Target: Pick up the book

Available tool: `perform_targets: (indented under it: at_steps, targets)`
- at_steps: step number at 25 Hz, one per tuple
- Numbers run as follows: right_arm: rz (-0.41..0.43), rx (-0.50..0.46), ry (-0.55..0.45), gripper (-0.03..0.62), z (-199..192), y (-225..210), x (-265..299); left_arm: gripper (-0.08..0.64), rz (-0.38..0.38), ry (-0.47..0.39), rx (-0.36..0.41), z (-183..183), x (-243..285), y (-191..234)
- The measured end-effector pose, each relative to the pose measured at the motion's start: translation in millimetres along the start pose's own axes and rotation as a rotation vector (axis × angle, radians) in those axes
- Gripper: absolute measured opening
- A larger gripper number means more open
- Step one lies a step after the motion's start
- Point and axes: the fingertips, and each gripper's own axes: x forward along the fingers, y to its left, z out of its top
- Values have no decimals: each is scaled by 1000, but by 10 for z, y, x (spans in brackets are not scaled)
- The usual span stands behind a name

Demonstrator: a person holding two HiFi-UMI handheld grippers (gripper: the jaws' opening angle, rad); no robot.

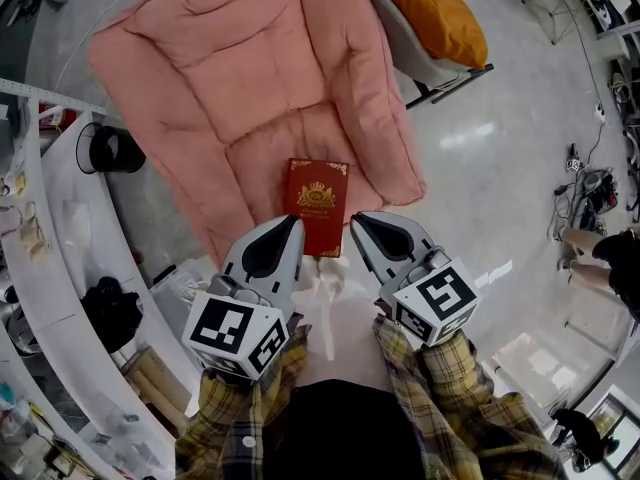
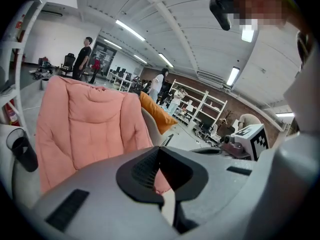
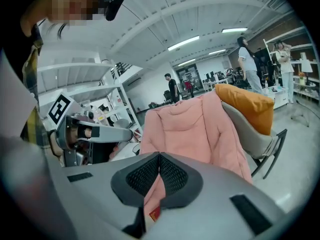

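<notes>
Head view gave us both grippers side by side just short of the book. The left gripper (image 1: 295,221) had its jaws pressed together with nothing between them, and the right gripper (image 1: 357,218) was likewise pressed together and empty. Left gripper view and right gripper view confirmed it, with the black pads meeting at the tips in each. We saw marker cubes at the rear of both, over yellow plaid sleeves (image 1: 455,408). The book (image 1: 317,206), red with a gold crest, lay flat and closed on the front edge of the pink quilted chair pad (image 1: 240,78). Its near end sat between the two gripper tips, touching neither as far as we could tell. An orange cushion (image 1: 432,10) sat at the chair's upper right. Left of the chair we noted a black cup holder (image 1: 112,150) and a curved white shelf (image 1: 55,258) with clutter. Glossy grey floor (image 1: 500,148) lay to the right. People stood far back in both gripper views.
</notes>
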Motion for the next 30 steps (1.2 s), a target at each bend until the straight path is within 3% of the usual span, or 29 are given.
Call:
perform_targets:
  at_steps: [4, 15, 25, 30]
  targets:
    - [-13, 2, 47, 17, -304, -219, 138, 5, -4, 31, -6, -191, 230, 102]
    - [19, 200, 173, 29, -1324, -636, 472, 5, 23, 127, 7, -766, 619, 491]
    - [36, 387, 325, 211, -2222, -849, 741, 5, 15, 206, 20, -1243, 898, 655]
    - [0, 460, 412, 262, -2662, -910, 852, 5, 11, 237, 17, -1439, 982, 760]
